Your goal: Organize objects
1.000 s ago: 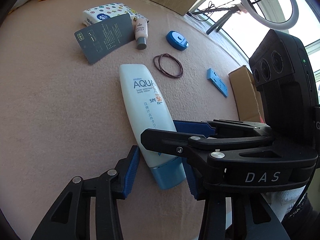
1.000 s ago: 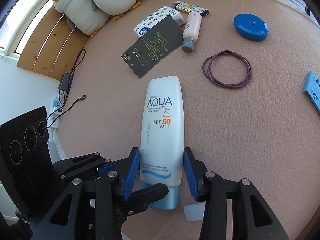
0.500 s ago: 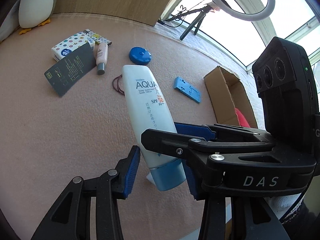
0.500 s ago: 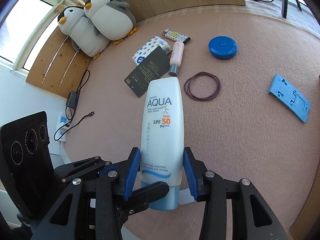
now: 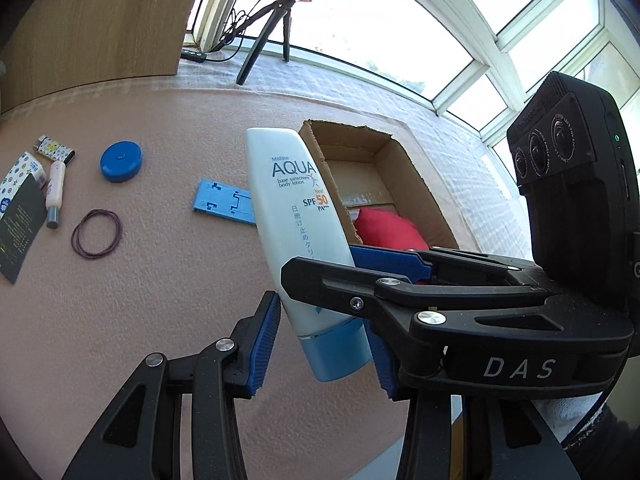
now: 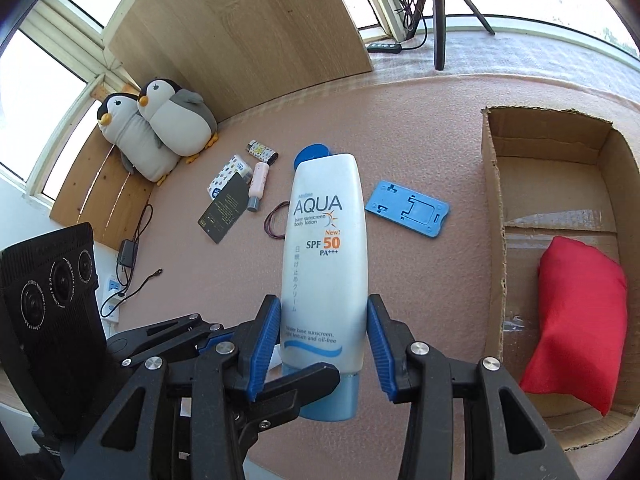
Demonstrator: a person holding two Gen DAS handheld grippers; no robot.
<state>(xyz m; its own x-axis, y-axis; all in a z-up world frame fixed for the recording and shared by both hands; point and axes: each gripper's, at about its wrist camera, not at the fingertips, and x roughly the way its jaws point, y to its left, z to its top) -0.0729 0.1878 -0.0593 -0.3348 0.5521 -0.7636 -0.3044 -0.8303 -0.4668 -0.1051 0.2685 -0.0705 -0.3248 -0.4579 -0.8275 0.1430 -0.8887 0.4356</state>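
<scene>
A white AQUA sunscreen tube [image 5: 294, 216] with a blue cap is held up off the pink mat, cap end toward me. My left gripper [image 5: 324, 342] and my right gripper [image 6: 324, 340] are both shut on its lower end, crossing each other. The tube [image 6: 326, 256] stands above the mat, left of an open cardboard box [image 6: 494, 216] that holds a red pouch [image 6: 576, 316]. The box [image 5: 320, 152] shows behind the tube in the left wrist view, with the red pouch [image 5: 386, 228] inside.
On the mat lie a blue phone stand [image 6: 412, 210], a blue round case [image 5: 120, 160], dark hair ties [image 5: 96, 232], a pink small bottle [image 6: 256, 184], a dark card [image 6: 224, 208], a patterned packet [image 6: 230, 172] and a lighter [image 6: 262, 150]. Two plush penguins [image 6: 160, 120] sit at the back left.
Both grippers have lifted the tube off the mat and swung it right toward the box. The box and red pouch have come into full view.
</scene>
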